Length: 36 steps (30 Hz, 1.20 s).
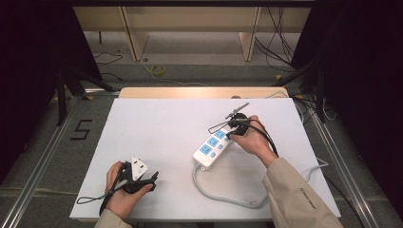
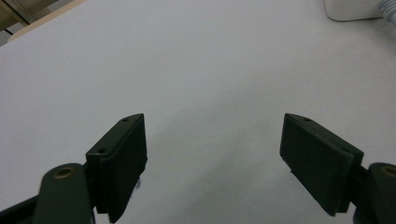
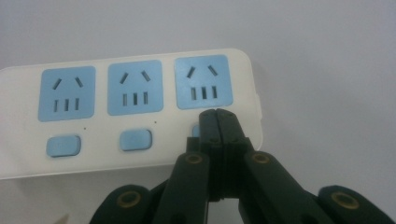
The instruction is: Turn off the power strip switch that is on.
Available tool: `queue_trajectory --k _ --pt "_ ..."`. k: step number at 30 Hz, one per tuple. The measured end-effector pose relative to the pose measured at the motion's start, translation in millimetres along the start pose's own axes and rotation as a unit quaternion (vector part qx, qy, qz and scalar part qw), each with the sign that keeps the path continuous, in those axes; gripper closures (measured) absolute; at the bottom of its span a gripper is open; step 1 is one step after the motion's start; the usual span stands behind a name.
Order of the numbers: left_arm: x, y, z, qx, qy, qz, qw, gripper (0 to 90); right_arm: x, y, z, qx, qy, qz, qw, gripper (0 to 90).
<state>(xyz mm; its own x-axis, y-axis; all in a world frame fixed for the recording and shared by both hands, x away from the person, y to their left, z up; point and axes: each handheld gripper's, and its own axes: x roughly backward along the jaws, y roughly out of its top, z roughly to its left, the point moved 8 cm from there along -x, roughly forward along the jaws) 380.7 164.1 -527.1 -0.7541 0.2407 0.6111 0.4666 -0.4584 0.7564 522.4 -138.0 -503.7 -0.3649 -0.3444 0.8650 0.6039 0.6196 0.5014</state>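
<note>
Power strip (image 1: 212,147) lying diagonally at counter (image 1: 157,128) centre-right. Right tool (image 3: 217,113) hovering over strip's far-end switch, jaws pressed together, gripping nothing. Left tool (image 2: 212,154) sitting well apart at near-left, jaws wide, empty. Right hand nearer.

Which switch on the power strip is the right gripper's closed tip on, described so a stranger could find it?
Start at the white power strip lying on the white table. It has three blue sockets in a row, each with a small blue switch beside it. The right gripper, jaws shut, covers the switch by the socket at the strip's free end, farthest from its grey cord; the other two switches lie uncovered.
</note>
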Motion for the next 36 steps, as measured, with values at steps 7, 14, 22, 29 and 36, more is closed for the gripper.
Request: queue_trajectory --k 7,14,22,29,36 --pt "-0.1 -0.1 0.0 0.000 0.000 0.000 1.0000 22.6 -1.0 1.4 0.9 0.000 -0.001 0.003 1.0000 90.0" --pt "-0.2 0.2 -0.2 -0.001 0.000 -0.001 1.0000 22.6 -1.6 3.9 1.0 0.002 -0.002 0.003 1.0000 90.0" --pt "-0.1 0.2 -0.2 -0.001 0.000 -0.001 1.0000 22.6 -4.7 5.2 2.0 0.005 -0.002 0.007 1.0000 90.0" --pt "0.0 0.3 -0.2 -0.001 0.000 0.000 1.0000 22.6 -5.5 7.0 4.0 0.010 -0.004 0.008 0.9999 90.0" --pt "-0.1 0.2 -0.2 -0.001 0.000 0.000 1.0000 22.6 -6.7 7.8 5.3 0.010 -0.005 0.010 0.9999 90.0"
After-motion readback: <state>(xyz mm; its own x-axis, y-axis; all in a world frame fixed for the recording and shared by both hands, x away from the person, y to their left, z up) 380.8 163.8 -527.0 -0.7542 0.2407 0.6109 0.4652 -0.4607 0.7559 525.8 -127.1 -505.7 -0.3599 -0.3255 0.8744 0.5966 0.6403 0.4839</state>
